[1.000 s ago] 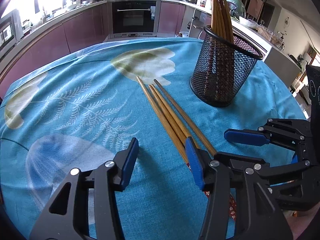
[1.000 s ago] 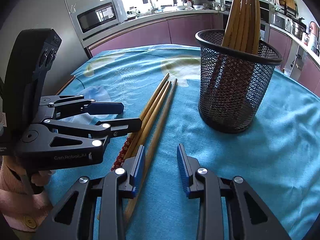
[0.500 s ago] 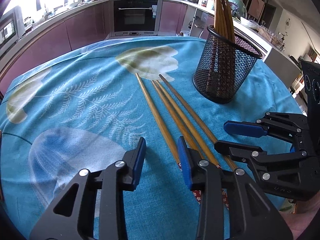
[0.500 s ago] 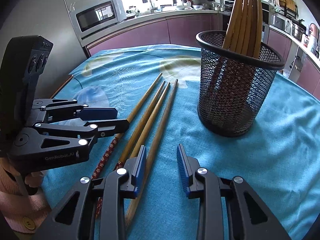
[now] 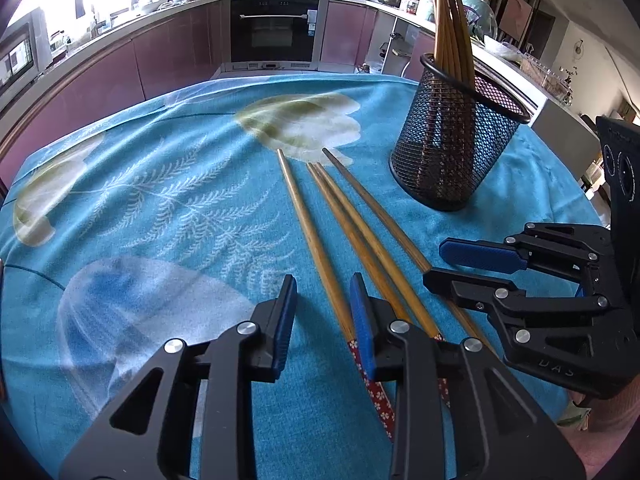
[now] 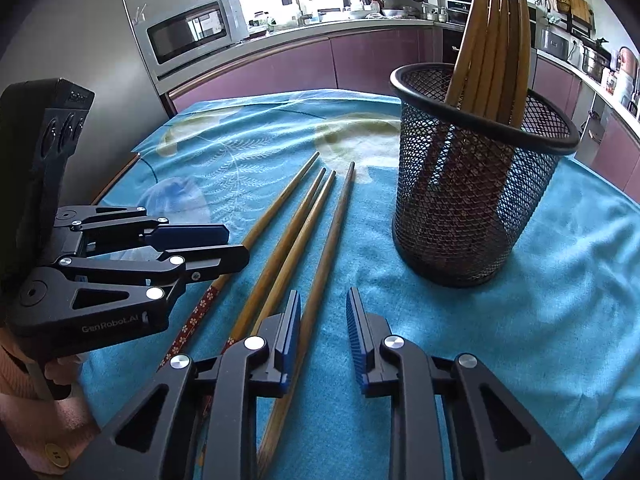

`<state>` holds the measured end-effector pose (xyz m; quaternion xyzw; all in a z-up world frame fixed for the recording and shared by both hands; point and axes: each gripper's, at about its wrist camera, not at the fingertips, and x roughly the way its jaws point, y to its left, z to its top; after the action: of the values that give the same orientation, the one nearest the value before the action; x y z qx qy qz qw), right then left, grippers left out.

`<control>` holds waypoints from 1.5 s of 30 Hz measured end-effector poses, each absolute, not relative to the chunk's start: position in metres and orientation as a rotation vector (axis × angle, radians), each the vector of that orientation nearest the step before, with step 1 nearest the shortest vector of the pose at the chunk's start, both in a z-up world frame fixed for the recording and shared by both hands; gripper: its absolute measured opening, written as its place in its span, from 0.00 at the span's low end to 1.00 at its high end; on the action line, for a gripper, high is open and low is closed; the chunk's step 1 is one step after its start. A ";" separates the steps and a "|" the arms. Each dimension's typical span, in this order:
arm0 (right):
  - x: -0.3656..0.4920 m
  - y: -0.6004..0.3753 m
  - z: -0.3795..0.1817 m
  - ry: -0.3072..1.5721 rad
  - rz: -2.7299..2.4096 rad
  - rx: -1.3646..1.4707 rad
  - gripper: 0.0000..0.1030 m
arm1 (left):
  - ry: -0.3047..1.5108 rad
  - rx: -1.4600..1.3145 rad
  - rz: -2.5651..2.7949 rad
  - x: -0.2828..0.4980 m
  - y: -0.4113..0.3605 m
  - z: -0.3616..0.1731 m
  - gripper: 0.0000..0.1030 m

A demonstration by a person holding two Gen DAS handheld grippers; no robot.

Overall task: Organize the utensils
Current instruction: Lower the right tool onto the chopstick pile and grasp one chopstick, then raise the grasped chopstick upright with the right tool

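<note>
Several wooden chopsticks (image 5: 352,232) lie side by side on the blue cloth, also in the right wrist view (image 6: 296,232). A black mesh holder (image 5: 452,148) with several chopsticks upright stands beyond them, also in the right wrist view (image 6: 472,196). My left gripper (image 5: 324,316) is open and empty, its jaws straddling the leftmost chopstick (image 5: 312,232) low over the cloth. My right gripper (image 6: 324,328) is open and empty, with the rightmost chopstick (image 6: 328,240) running between its jaws beside the left pad. Each gripper shows in the other's view, the left (image 6: 224,244) and the right (image 5: 440,262).
The round table carries a blue leaf-print cloth (image 5: 160,208). Kitchen cabinets and an oven (image 5: 276,32) stand behind it. A microwave (image 6: 188,32) sits on the counter at the left in the right wrist view.
My left gripper has narrowed its opening and shifted left, now straddling the leftmost chopstick, which lies apart from the others. The right gripper has barely moved.
</note>
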<state>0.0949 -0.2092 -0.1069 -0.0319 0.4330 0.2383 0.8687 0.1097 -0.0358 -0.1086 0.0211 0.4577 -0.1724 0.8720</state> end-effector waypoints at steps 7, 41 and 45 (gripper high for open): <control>0.104 -0.207 -0.107 0.902 0.489 -0.071 0.21 | 0.955 0.055 -0.341 0.121 -0.040 -0.109 0.27; 0.120 -0.209 -0.110 0.899 0.458 0.001 0.06 | 0.936 0.060 -0.292 0.128 -0.050 -0.114 0.09; 0.118 -0.210 -0.108 0.894 0.459 0.008 0.06 | 0.937 0.044 -0.293 0.126 -0.047 -0.114 0.08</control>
<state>0.1182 -0.2102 -0.1081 0.0037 0.4286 0.2200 0.8763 0.1259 -0.0474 -0.1136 0.0210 0.4499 -0.1406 0.8817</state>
